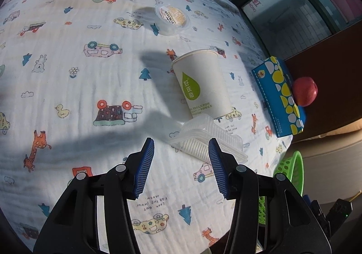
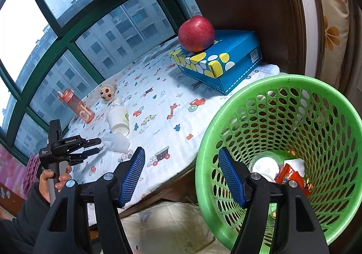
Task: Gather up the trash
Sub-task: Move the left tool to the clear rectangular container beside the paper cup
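A clear plastic clamshell box lies on the printed cloth just beyond my left gripper. Its jaws stand half apart with nothing pressed between the pads, and the right fingertip overlaps the box's near corner. A white paper cup lies on its side behind the box, and a sealed jelly cup sits farther back. In the right wrist view my right gripper is open at the rim of the green basket, one finger over its inside. The basket holds a clear lid and a red wrapper. The left gripper shows beside the clamshell box.
A blue box with a red apple on top stands at the cloth's far corner by the wooden wall. An orange bottle and a small doll sit by the window. A person's hand holds the left gripper's handle.
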Motion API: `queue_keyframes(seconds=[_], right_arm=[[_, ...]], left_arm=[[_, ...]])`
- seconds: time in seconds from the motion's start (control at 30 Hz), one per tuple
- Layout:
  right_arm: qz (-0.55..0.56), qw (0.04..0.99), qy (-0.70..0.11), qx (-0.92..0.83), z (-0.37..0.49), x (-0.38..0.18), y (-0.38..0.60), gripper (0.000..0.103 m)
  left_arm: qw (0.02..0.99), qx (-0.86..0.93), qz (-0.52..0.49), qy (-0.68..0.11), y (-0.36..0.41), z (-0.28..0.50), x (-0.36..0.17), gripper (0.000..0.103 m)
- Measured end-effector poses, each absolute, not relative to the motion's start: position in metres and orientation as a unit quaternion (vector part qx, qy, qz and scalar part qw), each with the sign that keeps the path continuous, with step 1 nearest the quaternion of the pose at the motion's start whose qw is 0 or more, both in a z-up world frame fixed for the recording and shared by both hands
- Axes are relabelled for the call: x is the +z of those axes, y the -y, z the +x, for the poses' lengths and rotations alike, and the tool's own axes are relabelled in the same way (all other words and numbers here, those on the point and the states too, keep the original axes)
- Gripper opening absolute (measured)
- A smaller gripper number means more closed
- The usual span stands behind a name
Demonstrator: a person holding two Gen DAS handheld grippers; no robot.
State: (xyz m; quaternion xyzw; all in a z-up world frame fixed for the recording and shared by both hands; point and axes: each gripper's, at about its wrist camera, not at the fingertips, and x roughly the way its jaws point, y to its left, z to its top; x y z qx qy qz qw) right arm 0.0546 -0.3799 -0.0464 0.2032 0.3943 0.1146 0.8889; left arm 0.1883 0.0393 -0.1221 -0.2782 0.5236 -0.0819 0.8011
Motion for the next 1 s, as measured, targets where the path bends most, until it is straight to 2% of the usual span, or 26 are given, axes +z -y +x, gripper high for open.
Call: queue_keyframes(seconds=[0.4,0.63,0.77,0.87,1.0], right_arm=[[0.203,0.887,-0.397,0.117,0.056,-0.047,0.378,0.065],[0.198,0.887,-0.397,0.127,0.059,-0.045,0.371,0.065],[0.196,0.885,-0.402,0.131,0.064,-0.048,0.366,0.065],[0.195,0.883,-0.405,0.134,0.065,-0.050,0.362,0.065],[0.192,0.882,-0.409,0.136,0.069,-0.053,0.358,0.065]], left_arm=[[0.803,-0.083,-0.301,-0.508,-0.048,0.189,-0.114,0.049],[0.838,-0.116,-0.211,-0.490,-0.031,0.191,-0.098,0.049],[0.859,-0.130,-0.126,-0.478,-0.013,0.186,-0.094,0.049],[0.871,-0.142,-0.074,-0.464,-0.001,0.181,-0.092,0.039],[0.879,-0.147,-0.036,-0.453,0.007,0.181,-0.092,0.034]])
